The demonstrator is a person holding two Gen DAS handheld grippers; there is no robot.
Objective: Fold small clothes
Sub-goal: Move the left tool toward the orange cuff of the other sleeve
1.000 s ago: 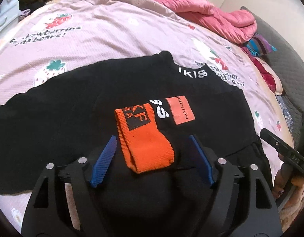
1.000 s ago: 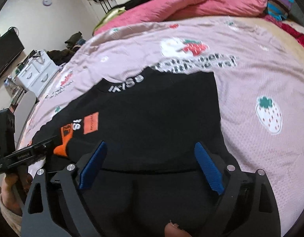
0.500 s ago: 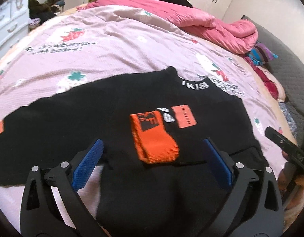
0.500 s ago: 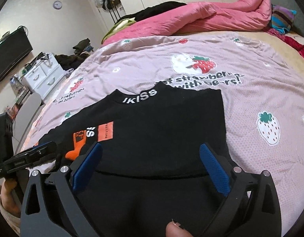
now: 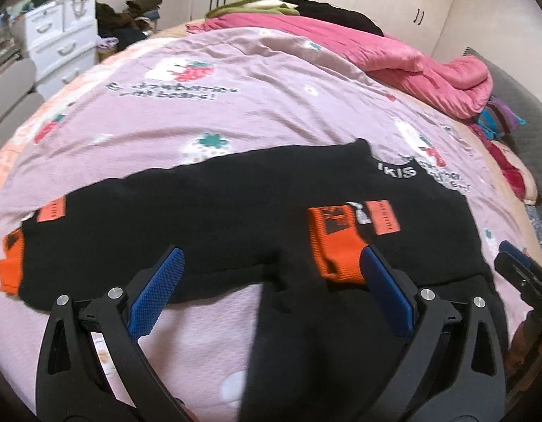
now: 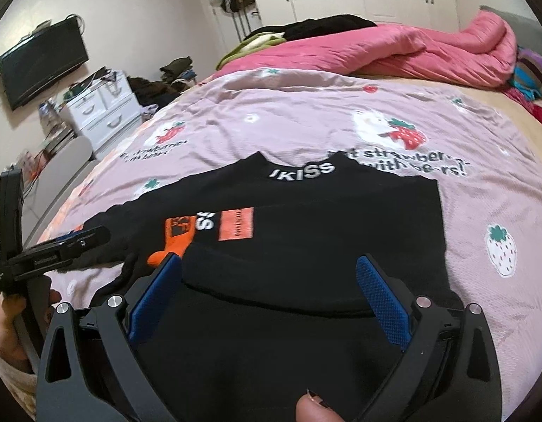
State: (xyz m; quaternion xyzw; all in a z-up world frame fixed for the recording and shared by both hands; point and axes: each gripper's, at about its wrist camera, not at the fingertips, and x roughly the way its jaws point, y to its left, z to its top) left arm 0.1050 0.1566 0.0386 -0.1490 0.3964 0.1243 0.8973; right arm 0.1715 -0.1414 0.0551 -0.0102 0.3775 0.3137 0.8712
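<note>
Black fabric: the black sweater (image 5: 235, 218) lies flat on the pink strawberry-print bedspread (image 5: 235, 81), neckline with white lettering toward 12 o'clock, hem toward 6 o'clock in both wrist views.
Sleeve done: one sleeve is already folded across the chest; its orange cuff (image 5: 336, 242) rests on the body just beside the orange chest patch (image 5: 382, 217), at about 3 o'clock of centre in the left wrist view.
Sleeve left: the other sleeve lies stretched out toward 9 o'clock, its orange cuff end (image 5: 10, 263) on the bedspread near the frame edge, not yet folded in.
Left gripper: the left gripper (image 5: 271, 293) has its blue pads spread wide, with nothing pinched; it hangs above the cloth near the underarm.
Right gripper: the right gripper (image 6: 269, 299) is also spread wide and grips nothing; it sits over the lower body of the sweater at 6 o'clock.
Hem: a rounded fold edge shows across the lower body in the right wrist view; whether the hem is properly turned up I cannot tell.
Progress: I judge it roughly a third done.
Remaining: the outstretched sleeve, then the body fold.
</note>
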